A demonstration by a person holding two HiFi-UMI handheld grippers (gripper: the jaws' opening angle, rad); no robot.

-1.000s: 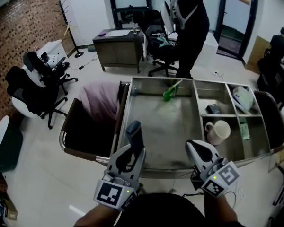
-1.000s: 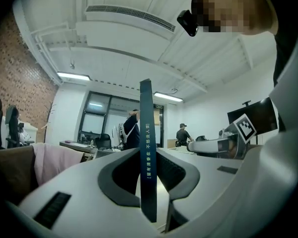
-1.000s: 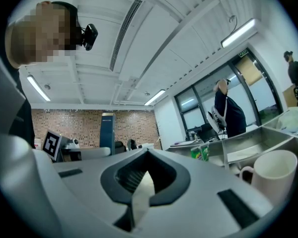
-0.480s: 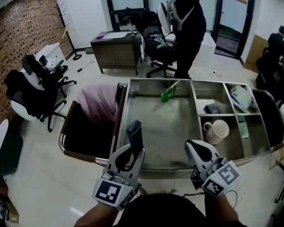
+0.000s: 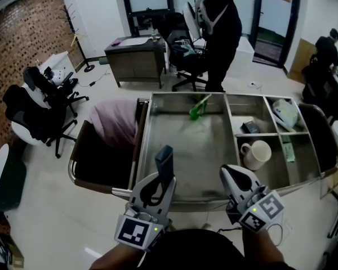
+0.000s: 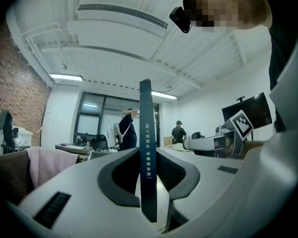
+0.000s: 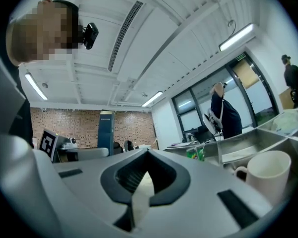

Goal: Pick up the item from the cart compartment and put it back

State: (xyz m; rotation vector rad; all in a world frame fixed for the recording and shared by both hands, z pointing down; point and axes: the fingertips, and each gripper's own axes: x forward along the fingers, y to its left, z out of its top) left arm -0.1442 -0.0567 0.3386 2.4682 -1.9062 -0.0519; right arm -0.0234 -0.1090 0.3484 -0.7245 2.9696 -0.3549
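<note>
My left gripper (image 5: pixel 161 177) is shut on a thin dark-blue box (image 5: pixel 164 158) that stands upright between its jaws, just above the near rim of the steel cart (image 5: pixel 174 192). In the left gripper view the blue box (image 6: pixel 148 148) rises edge-on from the left gripper (image 6: pixel 150 187), with a line of print down its side. My right gripper (image 5: pixel 235 176) hovers shut at the cart's near edge, below the white mug (image 5: pixel 258 153). The right gripper (image 7: pixel 147 155) has its jaws closed with nothing between them.
The cart's big compartment holds a green packet (image 5: pixel 198 110) at its far end. The right compartments hold the mug, a small dark box (image 5: pixel 249 127), a white bag (image 5: pixel 286 113) and a green slip (image 5: pixel 288 151). A pink cloth (image 5: pixel 115 120) lies left of the cart. A person (image 5: pixel 219 27) stands behind.
My left gripper has shifted slightly to the right with the blue box in it. The right gripper has hardly moved.
</note>
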